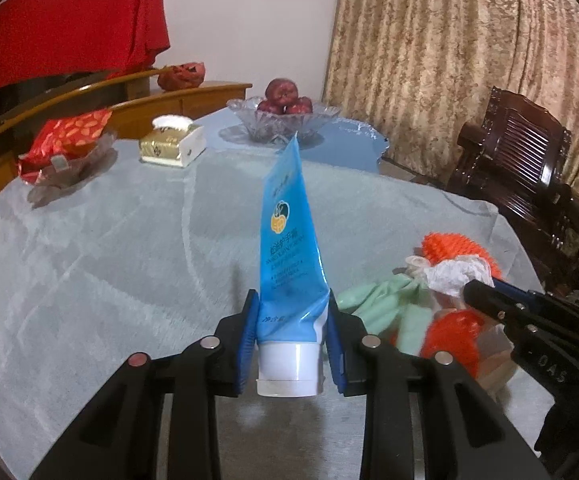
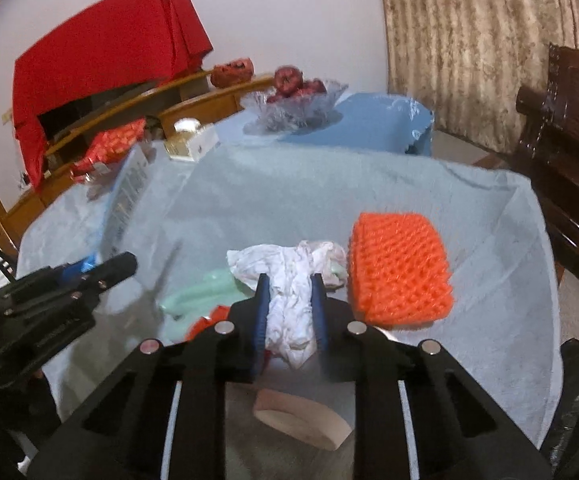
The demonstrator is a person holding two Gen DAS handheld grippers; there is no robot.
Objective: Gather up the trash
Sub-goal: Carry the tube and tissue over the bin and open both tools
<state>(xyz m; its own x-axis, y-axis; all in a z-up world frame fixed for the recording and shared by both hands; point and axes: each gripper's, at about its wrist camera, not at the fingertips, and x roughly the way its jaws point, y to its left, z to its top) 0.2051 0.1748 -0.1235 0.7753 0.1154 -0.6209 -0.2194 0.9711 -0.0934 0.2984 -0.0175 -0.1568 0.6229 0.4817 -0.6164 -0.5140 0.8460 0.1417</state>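
Note:
My left gripper point(image 1: 291, 312) is shut on a blue hand-cream tube point(image 1: 289, 248) with a white cap, held upright above the table. My right gripper point(image 2: 289, 300) is shut on a crumpled white tissue point(image 2: 293, 304); it also shows in the left wrist view point(image 1: 455, 274). Beside the tissue lie an orange foam net point(image 2: 399, 268), a pale green wrapper point(image 2: 197, 292) and a tan tape roll point(image 2: 301, 420) under the right gripper. The left gripper shows at the left of the right wrist view point(image 2: 89, 276).
A pale cloth covers the table point(image 1: 109, 248). At the far side stand a glass fruit bowl point(image 1: 283, 118), a tissue box point(image 1: 171, 142) and a dish with red packets point(image 1: 65, 146). A dark wooden chair point(image 1: 517, 160) stands at the right, curtains behind.

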